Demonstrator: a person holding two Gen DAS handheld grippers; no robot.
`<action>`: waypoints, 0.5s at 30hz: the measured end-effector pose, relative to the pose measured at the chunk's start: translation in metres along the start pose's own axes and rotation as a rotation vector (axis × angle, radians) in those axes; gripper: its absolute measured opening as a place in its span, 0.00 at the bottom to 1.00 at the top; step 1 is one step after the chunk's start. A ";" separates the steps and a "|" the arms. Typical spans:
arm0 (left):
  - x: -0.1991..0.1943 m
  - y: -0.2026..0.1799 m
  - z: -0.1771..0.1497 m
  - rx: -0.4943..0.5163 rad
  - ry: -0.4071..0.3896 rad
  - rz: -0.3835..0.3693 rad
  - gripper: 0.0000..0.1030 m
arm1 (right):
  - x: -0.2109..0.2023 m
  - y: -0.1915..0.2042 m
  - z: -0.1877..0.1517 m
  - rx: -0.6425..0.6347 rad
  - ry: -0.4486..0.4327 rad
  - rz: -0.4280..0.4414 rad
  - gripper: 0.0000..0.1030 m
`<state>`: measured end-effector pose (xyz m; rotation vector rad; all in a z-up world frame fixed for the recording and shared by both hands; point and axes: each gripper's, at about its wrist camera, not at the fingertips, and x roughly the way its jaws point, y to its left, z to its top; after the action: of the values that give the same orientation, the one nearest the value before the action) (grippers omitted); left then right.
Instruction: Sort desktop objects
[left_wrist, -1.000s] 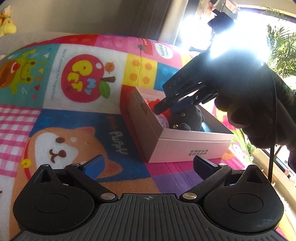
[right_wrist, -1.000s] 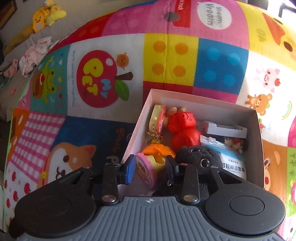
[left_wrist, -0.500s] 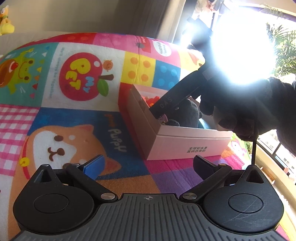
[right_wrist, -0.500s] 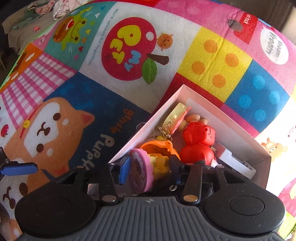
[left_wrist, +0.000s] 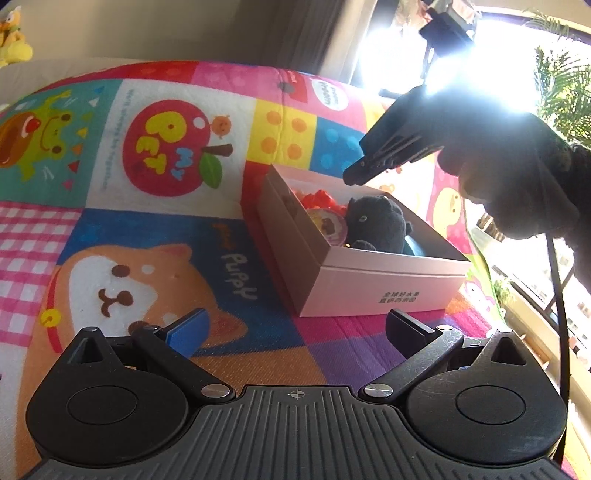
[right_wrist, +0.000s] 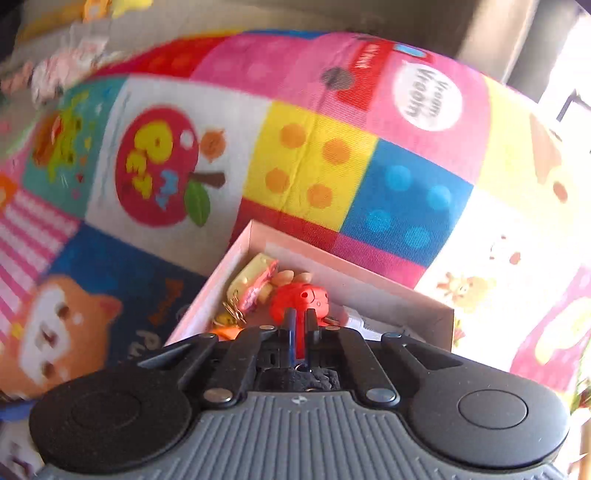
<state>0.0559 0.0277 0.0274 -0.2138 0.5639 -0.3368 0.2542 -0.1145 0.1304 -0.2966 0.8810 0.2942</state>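
Pink card box (left_wrist: 373, 291) sits on the patchwork mat (left_wrist: 155, 229), right of the printed puppy. Inside it lie a black plush (left_wrist: 376, 225), a round pink toy (left_wrist: 330, 227) just left of the plush, and a red toy (right_wrist: 301, 301) farther back. Above the box's far side hangs the right gripper (right_wrist: 300, 317), fingers pressed together on nothing. Nearer, over the mat, the left gripper (left_wrist: 295, 328) has its fingers spread wide, also holding nothing.
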 end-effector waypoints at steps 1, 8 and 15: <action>-0.001 0.001 0.000 -0.001 -0.002 0.000 1.00 | -0.007 -0.003 -0.003 0.017 0.001 0.030 0.18; -0.003 0.000 0.001 0.006 -0.006 -0.001 1.00 | -0.005 0.007 -0.042 -0.014 0.044 -0.004 0.81; -0.003 0.001 0.001 0.003 -0.005 -0.001 1.00 | -0.005 -0.019 -0.046 0.310 0.000 0.091 0.47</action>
<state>0.0541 0.0298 0.0294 -0.2118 0.5581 -0.3384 0.2256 -0.1498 0.1095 0.0308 0.9269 0.2372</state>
